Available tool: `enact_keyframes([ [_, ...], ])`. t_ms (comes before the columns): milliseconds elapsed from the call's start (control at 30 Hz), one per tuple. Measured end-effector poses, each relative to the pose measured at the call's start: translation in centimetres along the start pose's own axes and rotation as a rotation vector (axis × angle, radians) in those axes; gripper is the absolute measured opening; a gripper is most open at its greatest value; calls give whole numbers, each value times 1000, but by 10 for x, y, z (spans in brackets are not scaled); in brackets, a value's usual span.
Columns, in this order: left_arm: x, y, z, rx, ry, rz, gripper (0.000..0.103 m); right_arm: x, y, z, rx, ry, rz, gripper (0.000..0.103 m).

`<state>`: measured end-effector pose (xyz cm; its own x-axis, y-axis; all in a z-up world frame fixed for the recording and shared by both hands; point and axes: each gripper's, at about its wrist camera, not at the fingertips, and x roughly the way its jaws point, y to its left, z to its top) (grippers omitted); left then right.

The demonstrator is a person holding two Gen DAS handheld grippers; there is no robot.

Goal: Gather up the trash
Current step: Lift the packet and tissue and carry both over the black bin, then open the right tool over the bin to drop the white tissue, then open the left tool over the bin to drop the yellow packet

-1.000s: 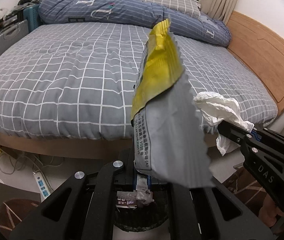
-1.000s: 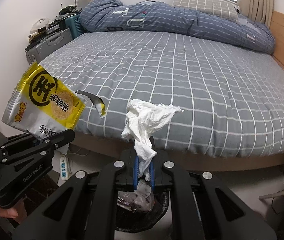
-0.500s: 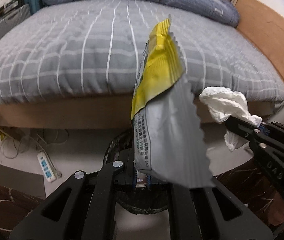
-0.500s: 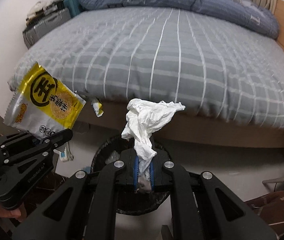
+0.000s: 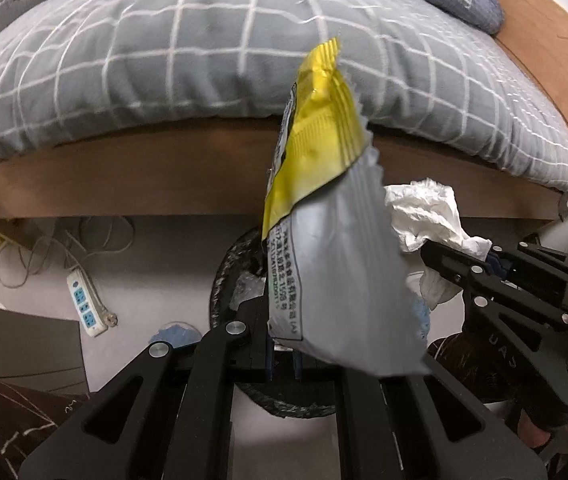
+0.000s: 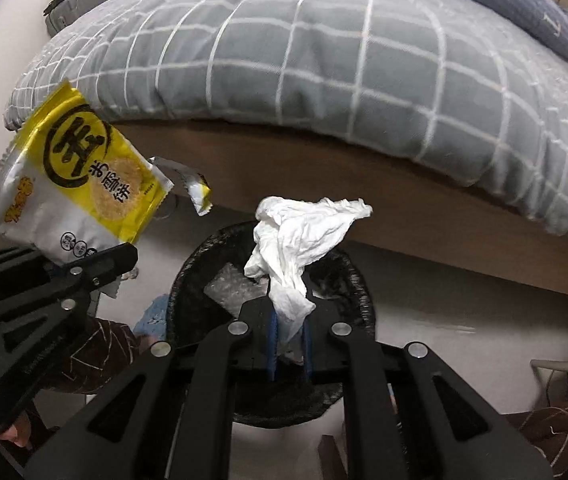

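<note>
From the left wrist, the left gripper (image 5: pixel 284 354) pinches the bottom edge of a snack wrapper (image 5: pixel 336 264), jaws nearly together. The wrapper stands up above the black bin (image 5: pixel 223 276), its silver back printed with small text too fine to read, its top yellow. A white power strip (image 5: pixel 85 306) lies on the floor left of the bin.

From the right wrist, the right gripper (image 6: pixel 288 346) holds a crumpled white tissue (image 6: pixel 300 236) directly over the bin (image 6: pixel 187 280), its jaws just starting to part with the tissue still between them. Left of the bin the wrapper's (image 6: pixel 79 184) front shows bold Chinese characters inside a black ring on yellow.
</note>
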<state>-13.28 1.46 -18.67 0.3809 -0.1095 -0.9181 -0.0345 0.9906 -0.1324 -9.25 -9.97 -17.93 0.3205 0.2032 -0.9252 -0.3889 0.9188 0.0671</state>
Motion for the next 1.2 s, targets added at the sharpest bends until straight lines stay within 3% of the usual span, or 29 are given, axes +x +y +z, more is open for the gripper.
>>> enact_keyframes([
  [300, 4, 27, -8, -56, 27, 27, 6, 27, 23, -5, -40, 50, 34, 20],
  [600, 12, 26, -6, -54, 35, 23, 6, 20, 22, -4, -25, 26, 21, 51],
  [667, 14, 24, -5, -47, 33, 17, 6, 14, 13, -5, -12, 5, 10, 66],
  [833, 19, 8, -3, -17, 36, 5, 6, -4, -10, -9, 42, -44, -35, 85],
  [967, 22, -8, 0, 9, 43, -14, 6, -15, -29, -14, 71, -65, -82, 91],
  [1200, 27, -36, 4, 58, 55, -53, 6, -31, -59, -23, 132, -88, -119, 91],
])
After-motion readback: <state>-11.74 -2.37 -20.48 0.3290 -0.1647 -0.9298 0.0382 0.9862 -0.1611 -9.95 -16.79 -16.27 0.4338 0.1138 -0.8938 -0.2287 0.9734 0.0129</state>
